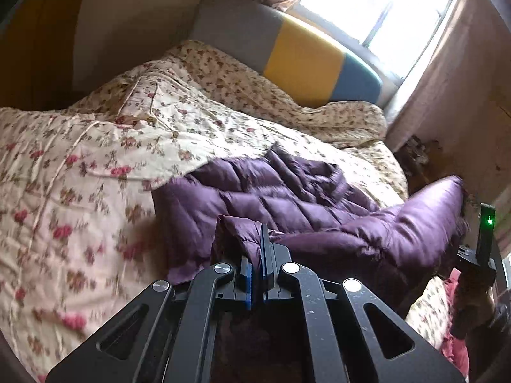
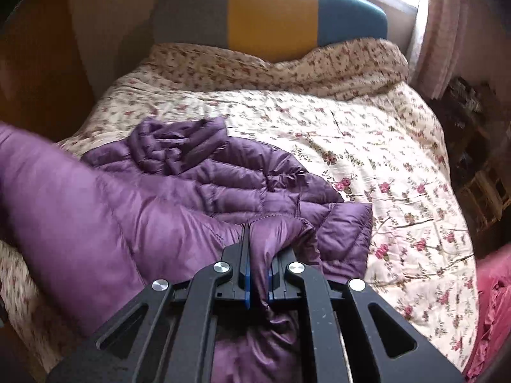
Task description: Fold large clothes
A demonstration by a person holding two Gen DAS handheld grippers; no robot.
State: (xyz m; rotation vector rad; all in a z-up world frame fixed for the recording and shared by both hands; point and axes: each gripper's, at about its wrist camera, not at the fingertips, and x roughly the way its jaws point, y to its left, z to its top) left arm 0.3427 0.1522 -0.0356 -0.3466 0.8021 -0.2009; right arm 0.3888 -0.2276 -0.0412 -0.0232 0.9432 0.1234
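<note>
**A:** So, going left to right: the left gripper [image 1: 257, 249] is clamped shut on a fold of the purple puffer jacket [image 1: 255, 191]. The fabric is pinched between its blue pads and bunches up over the fingertips. That corner is lifted off the bed, while the rest of the jacket trails away over the floral quilt [image 1: 80, 175].

**B:** And the middle of it?

**A:** The quilted body lies crumpled on the quilt, about mid-bed, with the far end rumpled into a heap. From the left wrist view the cloth stretches across to the right, where a puffy edge is raised beside the other tool, a black body with a green light on it [image 1: 487, 221]. A hand [image 1: 488, 303] holds that one at the frame's edge.

**B:** Right side gripping too?

**A:** Yep. The right gripper [image 2: 258, 255] is closed on another bit of the jacket [image 2: 198, 172], with purple fabric squeezed between its pads and hanging down below the jaws. A big smooth swell of the jacket runs off to the left of that view, blurred.

**B:** What's around it?

**A:** A headboard [image 2: 271, 19] in grey, yellow and blue stripes stands at the far end of the bed, with a bright window [image 1: 377, 6] and pinkish curtains [image 2: 444, 32] behind it. Something pink-red [image 2: 491, 303] sits at the bed's right edge; can't tell what it is.
</note>
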